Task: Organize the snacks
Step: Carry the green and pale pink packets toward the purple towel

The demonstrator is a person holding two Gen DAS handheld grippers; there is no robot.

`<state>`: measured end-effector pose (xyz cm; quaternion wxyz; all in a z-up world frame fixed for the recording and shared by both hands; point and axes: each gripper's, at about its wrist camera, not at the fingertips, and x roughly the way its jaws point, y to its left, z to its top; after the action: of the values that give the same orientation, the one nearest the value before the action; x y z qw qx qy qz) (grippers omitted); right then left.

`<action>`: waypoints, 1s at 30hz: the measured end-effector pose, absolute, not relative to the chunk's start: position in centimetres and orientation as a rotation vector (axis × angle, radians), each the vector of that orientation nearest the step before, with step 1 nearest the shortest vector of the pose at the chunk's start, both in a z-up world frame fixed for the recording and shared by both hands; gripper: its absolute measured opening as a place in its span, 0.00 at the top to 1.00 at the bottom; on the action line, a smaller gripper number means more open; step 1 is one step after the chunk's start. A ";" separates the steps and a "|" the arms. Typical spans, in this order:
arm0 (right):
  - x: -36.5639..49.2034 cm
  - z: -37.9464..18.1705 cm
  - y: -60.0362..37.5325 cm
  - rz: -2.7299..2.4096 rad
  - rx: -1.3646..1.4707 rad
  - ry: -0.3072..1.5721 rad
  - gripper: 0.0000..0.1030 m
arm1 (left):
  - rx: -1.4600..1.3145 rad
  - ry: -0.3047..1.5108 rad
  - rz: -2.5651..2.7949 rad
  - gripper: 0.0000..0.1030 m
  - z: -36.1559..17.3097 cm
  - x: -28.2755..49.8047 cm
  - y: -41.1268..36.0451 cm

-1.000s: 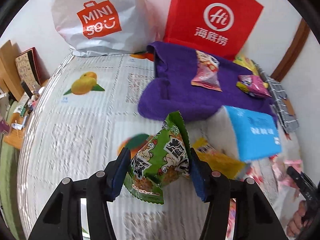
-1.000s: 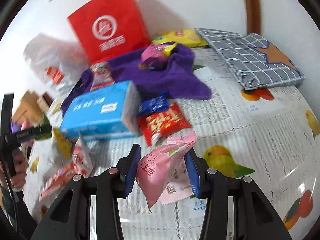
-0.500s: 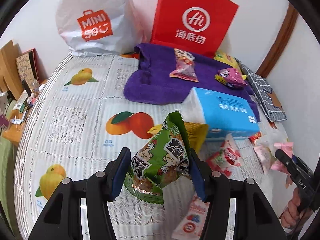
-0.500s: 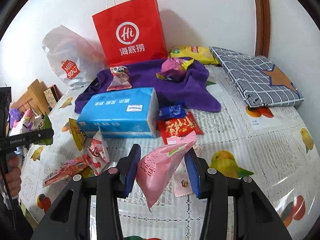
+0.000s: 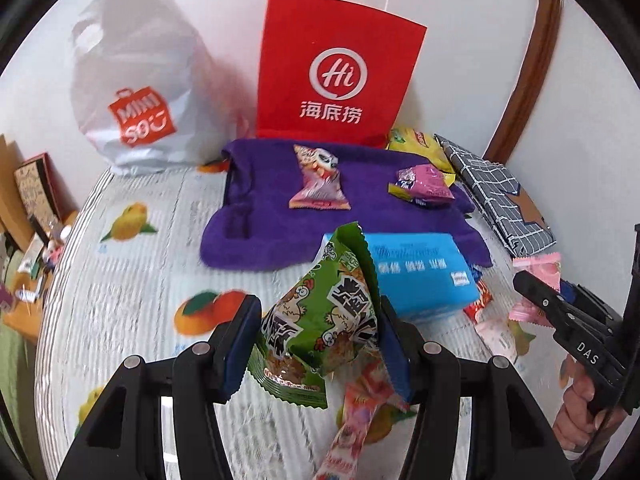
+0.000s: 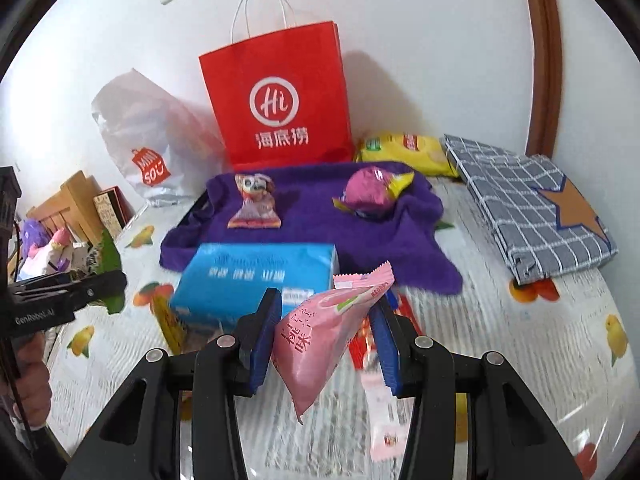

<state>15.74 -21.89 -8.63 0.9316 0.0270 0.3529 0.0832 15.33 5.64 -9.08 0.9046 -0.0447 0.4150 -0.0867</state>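
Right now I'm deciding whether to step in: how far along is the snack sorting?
Early. Two packets already lie on the purple towel. In hand: the left claw grips a green packet, the right claw a pink packet. Left: several packets scattered on the tablecloth around the blue tissue pack.

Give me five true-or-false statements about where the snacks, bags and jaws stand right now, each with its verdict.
1. The left gripper holds a green snack packet. True.
2. The right gripper is empty. False: its jaws clamp a pink snack packet.
3. Two snack packets lie on the purple towel. True.
4. The red paper bag lies flat. False: it stands upright against the wall.
5. The blue tissue pack sits inside the white plastic bag. False: it rests on the table.
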 end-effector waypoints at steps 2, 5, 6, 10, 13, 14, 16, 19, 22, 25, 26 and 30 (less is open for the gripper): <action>16.4 -8.4 -21.7 0.175 0.059 0.717 0.56 | -0.083 0.850 -0.184 0.47 -8.9 16.2 5.1; 17.6 -7.9 -21.7 0.168 0.059 0.706 0.56 | -0.069 0.834 -0.194 0.47 -8.3 17.7 4.5; 18.2 -7.7 -21.7 0.168 0.060 0.705 0.56 | -0.067 0.827 -0.197 0.47 -8.1 18.2 4.4; 20.2 -6.3 -21.1 0.179 0.051 0.682 0.56 | -0.056 0.797 -0.200 0.47 -6.9 20.3 4.4; 21.6 -5.6 -20.5 0.223 0.061 0.651 0.56 | -0.048 0.766 -0.206 0.47 -6.4 21.6 4.5; 22.0 -5.7 -20.2 0.250 0.072 0.643 0.56 | -0.045 0.758 -0.207 0.47 -6.5 22.0 4.6; 22.8 -6.4 -19.7 0.290 0.091 0.644 0.56 | -0.053 0.748 -0.209 0.46 -6.9 22.4 4.8; 23.8 -8.1 -18.9 0.297 0.083 0.648 0.56 | -0.077 0.777 -0.205 0.46 -8.5 22.6 5.7; 24.4 -9.6 -18.6 0.297 0.086 0.677 0.56 | -0.080 0.803 -0.159 0.47 -10.2 22.8 6.6; 24.7 -10.3 -18.7 0.298 0.079 0.685 0.56 | -0.077 0.829 -0.131 0.47 -11.3 23.2 7.2; 24.7 -10.4 -18.8 0.292 0.074 0.682 0.56 | -0.081 0.832 -0.130 0.47 -11.4 23.2 7.3; 24.5 -10.6 -19.4 0.283 0.085 0.666 0.56 | -0.096 0.836 -0.142 0.46 -11.7 23.2 7.5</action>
<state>24.53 -19.45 -10.56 0.9344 0.0414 0.3256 0.1384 23.24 7.46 -11.74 0.9103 -0.0466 0.4056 -0.0686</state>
